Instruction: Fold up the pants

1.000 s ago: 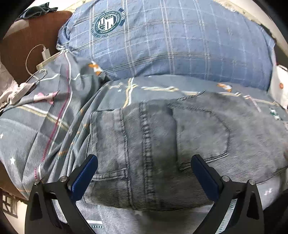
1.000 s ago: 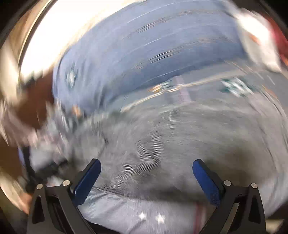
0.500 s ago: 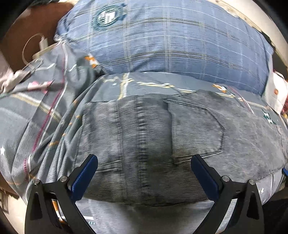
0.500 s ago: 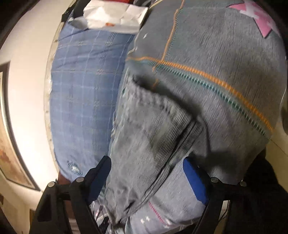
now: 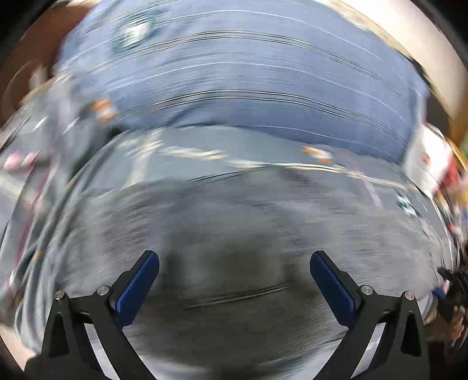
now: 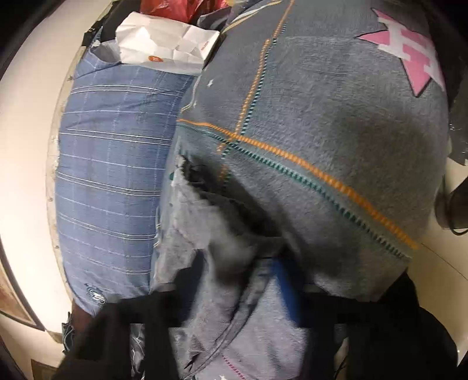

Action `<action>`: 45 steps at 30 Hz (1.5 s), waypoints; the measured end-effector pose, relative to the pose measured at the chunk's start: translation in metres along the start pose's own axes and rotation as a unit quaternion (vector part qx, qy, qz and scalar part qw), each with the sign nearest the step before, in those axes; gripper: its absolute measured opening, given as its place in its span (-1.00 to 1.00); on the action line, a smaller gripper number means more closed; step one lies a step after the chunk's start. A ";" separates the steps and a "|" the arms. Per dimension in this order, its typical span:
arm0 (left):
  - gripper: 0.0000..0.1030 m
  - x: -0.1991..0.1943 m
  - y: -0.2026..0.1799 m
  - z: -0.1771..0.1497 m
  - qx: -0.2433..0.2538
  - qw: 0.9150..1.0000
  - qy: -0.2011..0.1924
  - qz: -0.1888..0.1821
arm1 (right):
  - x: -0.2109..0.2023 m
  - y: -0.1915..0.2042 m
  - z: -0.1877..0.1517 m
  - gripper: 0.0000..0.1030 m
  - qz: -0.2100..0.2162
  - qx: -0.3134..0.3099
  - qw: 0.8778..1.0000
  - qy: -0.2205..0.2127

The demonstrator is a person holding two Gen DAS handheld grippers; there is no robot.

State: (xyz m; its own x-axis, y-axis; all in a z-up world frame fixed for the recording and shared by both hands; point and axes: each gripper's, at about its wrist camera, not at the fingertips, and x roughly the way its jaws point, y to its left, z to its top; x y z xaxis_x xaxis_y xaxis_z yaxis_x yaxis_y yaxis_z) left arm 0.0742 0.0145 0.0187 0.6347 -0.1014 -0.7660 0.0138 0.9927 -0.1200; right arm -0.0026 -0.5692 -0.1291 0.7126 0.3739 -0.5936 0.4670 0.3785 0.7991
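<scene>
Closing your right gripper [image 6: 248, 280] on the pants [image 6: 204, 263] leg end at lower centre, left gripper [image 5: 234, 280] apart, you're ready to fold.

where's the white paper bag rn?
Right wrist view, top left of centre: the white paper bag lies at the far end of the blue plaid pillow, against the edge of the grey patterned blanket, with red plastic behind it.

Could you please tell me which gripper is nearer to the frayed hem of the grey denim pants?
Right. The right gripper has just been closing, with the frayed hem of the grey denim pants between its jaws. The left gripper hovers open above the pants' seat.
</scene>
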 end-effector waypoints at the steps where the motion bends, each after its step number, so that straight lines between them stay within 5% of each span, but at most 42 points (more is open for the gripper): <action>1: 0.99 0.005 -0.023 0.005 0.024 1.000 0.001 -0.008 | 0.000 0.002 0.001 -0.30 -0.006 -0.005 1.000 -0.001; 5: 0.99 0.031 -0.101 0.017 0.088 0.996 0.014 -0.030 | 0.003 0.011 -0.001 -0.25 -0.030 -0.037 0.999 0.006; 8: 0.99 0.048 -0.136 0.019 0.104 0.993 0.025 -0.043 | -0.001 -0.002 0.002 -0.05 -0.017 0.000 1.000 0.004; 13: 0.99 0.080 -0.184 0.014 0.149 0.988 0.042 -0.022 | 0.001 -0.002 0.006 -0.18 -0.008 -0.025 1.000 0.004; 15: 0.99 0.099 -0.198 0.007 0.183 0.981 0.059 0.012 | 0.002 0.000 0.005 -0.43 -0.015 -0.044 0.999 0.003; 20: 1.00 0.104 -0.203 0.005 0.198 0.977 0.078 0.029 | -0.001 0.022 -0.002 -0.45 -0.048 -0.116 0.992 -0.017; 24: 1.00 0.076 -0.206 0.015 0.184 0.983 0.012 0.023 | -0.010 0.038 -0.010 -0.45 -0.055 -0.157 0.986 -0.032; 27: 1.00 0.113 -0.219 -0.001 0.243 0.964 0.090 0.060 | -0.009 0.040 -0.010 -0.45 -0.064 -0.163 0.984 -0.029; 28: 1.00 0.110 -0.216 -0.001 0.237 0.968 0.063 0.048 | -0.009 0.040 -0.009 -0.45 -0.066 -0.163 0.984 -0.028; 31: 0.99 0.104 -0.214 0.005 0.226 0.970 0.077 0.043 | -0.007 0.045 -0.009 -0.45 -0.076 -0.172 0.982 -0.025; 34: 0.99 0.083 -0.203 0.008 0.220 0.974 0.041 0.034 | -0.011 0.070 -0.012 -0.45 -0.082 -0.194 0.977 -0.033; 37: 1.00 0.098 -0.186 -0.002 0.228 0.968 0.107 0.013 | -0.017 0.103 -0.023 -0.45 -0.082 -0.233 0.968 -0.046; 41: 0.99 0.067 -0.110 0.013 0.091 0.993 0.076 -0.024 | -0.018 0.183 -0.075 -0.45 -0.059 -0.344 0.935 -0.063; 45: 0.99 0.024 -0.019 0.021 -0.015 0.999 0.025 -0.023 | 0.011 0.235 -0.147 -0.46 -0.029 -0.442 0.896 -0.034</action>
State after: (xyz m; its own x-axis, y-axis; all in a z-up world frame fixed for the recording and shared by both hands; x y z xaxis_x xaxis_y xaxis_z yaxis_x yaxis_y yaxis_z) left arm 0.1053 -0.0059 0.0154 0.5944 -0.1501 -0.7900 0.0175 0.9846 -0.1739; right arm 0.0381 -0.3515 0.0380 0.7454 0.2911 -0.5996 -0.0713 0.9293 0.3625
